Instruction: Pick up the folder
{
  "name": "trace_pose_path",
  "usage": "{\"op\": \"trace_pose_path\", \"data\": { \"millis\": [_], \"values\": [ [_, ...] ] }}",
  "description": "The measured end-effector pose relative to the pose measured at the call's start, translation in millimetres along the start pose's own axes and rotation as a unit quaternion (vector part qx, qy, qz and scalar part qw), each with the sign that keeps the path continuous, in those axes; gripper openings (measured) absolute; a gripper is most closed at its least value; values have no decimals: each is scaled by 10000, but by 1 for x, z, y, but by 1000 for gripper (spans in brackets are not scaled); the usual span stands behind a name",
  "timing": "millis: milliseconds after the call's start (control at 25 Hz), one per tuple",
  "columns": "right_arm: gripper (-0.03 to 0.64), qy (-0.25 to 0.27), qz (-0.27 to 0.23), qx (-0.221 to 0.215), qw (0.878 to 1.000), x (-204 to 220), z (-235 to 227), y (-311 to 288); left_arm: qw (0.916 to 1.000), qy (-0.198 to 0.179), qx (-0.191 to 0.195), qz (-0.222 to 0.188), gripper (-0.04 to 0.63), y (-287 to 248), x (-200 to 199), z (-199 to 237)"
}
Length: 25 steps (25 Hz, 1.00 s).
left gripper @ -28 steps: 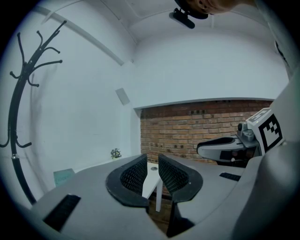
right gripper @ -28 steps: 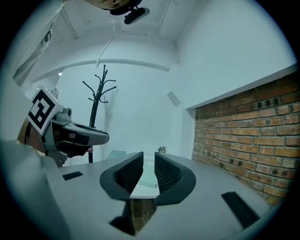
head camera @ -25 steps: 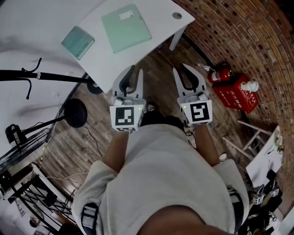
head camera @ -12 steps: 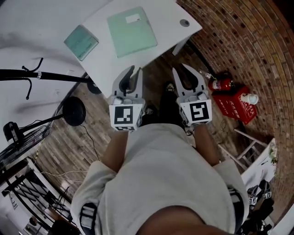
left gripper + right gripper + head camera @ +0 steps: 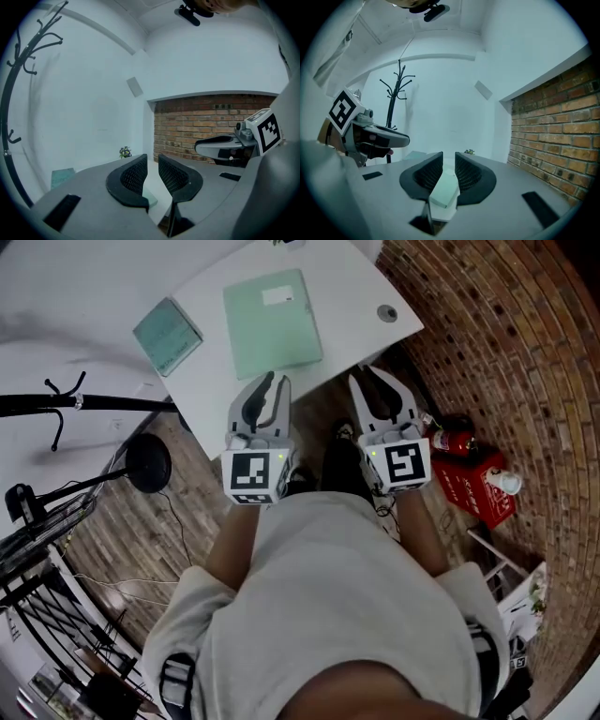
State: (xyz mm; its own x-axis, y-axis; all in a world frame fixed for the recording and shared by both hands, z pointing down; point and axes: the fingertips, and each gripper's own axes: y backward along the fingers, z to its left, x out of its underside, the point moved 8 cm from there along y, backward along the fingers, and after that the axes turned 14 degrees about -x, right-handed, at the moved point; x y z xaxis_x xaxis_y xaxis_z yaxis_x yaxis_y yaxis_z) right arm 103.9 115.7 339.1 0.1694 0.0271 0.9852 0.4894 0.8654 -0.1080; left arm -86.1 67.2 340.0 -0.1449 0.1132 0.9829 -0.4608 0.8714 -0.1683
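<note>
So far, nothing is lifted.

Head view: the folder [image 5: 273, 322] is seen flat on the white table [image 5: 349, 289], untouched. The left gripper [image 5: 277, 381] and right gripper [image 5: 370, 377] are held at the table's near edge, short of the folder.

Left gripper view: jaws narrowly apart, empty.

Right gripper view: likewise.

Reach, grasp and lift are judged outstanding.

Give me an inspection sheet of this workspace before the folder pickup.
Surface: white table, one round grommet near a corner.
Job's things: green folder lies flat on the table, untouched.
Clutter: teal notebook beside the folder, apart from it.
Grippers: left hand-held gripper and right hand-held gripper at the table's near edge, jaws slightly apart, nothing between them.
Cables: thin cable on the wooden floor.
Surroundings: brick wall, fire extinguisher, red box, black coat rack.
</note>
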Motion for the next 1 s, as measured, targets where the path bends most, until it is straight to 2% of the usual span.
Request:
{"op": "trace_pose_path", "data": {
  "millis": [600, 1000],
  "values": [
    [83, -186, 163, -627, 9977, 21, -130, -42, 9976, 293, -487, 383, 71, -108, -13, -42],
    [86, -260, 179, -1172, 9926, 39, -175, -63, 9915, 585, -970, 641, 71, -137, -6, -55]
  ]
}}
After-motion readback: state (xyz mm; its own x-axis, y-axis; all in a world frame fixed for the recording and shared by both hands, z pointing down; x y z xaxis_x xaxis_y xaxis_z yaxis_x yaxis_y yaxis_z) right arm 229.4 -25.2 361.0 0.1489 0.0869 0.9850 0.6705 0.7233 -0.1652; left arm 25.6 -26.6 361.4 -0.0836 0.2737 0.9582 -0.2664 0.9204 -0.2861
